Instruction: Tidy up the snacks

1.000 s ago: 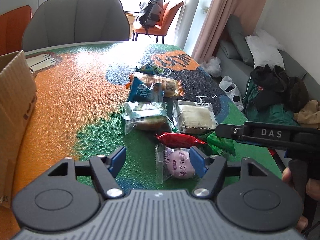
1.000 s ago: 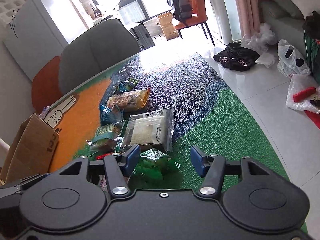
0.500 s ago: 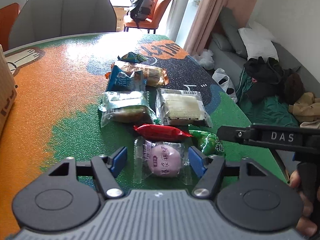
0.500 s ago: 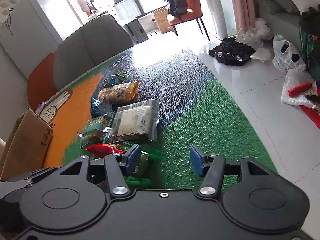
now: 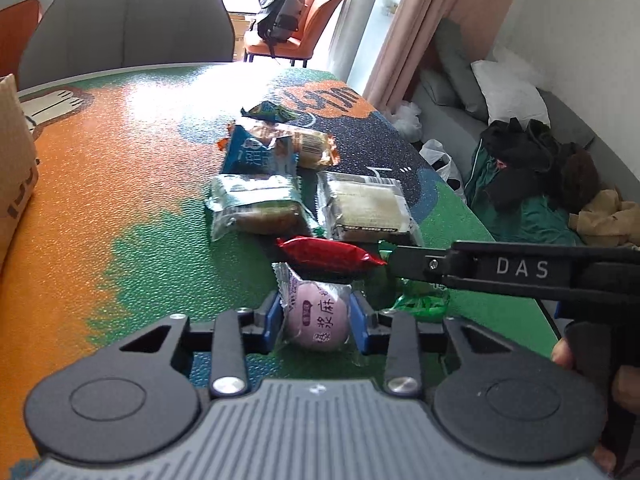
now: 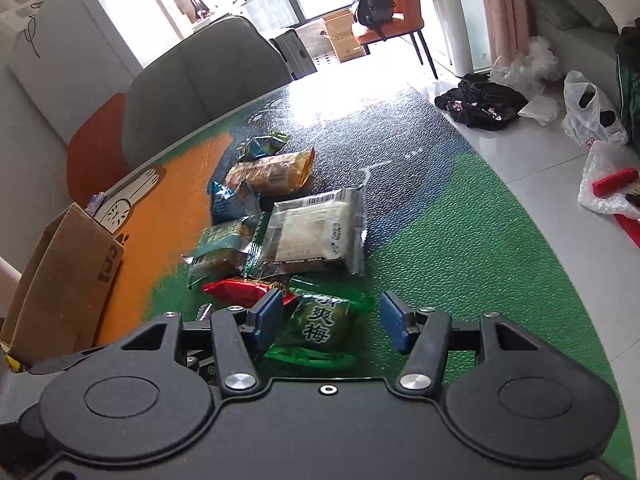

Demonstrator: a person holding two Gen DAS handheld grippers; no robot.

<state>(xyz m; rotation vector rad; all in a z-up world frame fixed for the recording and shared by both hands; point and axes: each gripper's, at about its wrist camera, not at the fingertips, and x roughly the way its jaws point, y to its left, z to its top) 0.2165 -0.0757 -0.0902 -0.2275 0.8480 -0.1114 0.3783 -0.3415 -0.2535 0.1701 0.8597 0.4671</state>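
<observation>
My left gripper [image 5: 316, 316] is low over the table [image 5: 100, 180], its jaws closing, and both blue pads press the sides of a clear-wrapped pink mochi packet [image 5: 320, 322]. Just beyond it lies a red packet [image 5: 326, 255]. My right gripper [image 6: 331, 322] stands open around a green plum-candy packet [image 6: 320, 326]; the packet sits nearer its left pad, and the right pad is apart from it. In the left wrist view the right gripper's finger [image 5: 420, 264] reaches in from the right above that green packet [image 5: 420, 304].
Farther back lie a clear-wrapped cake [image 5: 366, 210], a green-wrapped cake [image 5: 256, 208], a blue packet [image 5: 256, 152] and an orange-ended packet [image 5: 312, 144]. An open cardboard box [image 6: 68, 272] stands at the table's left. A grey chair [image 5: 128, 28] is behind the table.
The left jaws have narrowed from wide apart onto the pink mochi packet. The right gripper has edged forward, so the green packet now sits between its fingers.
</observation>
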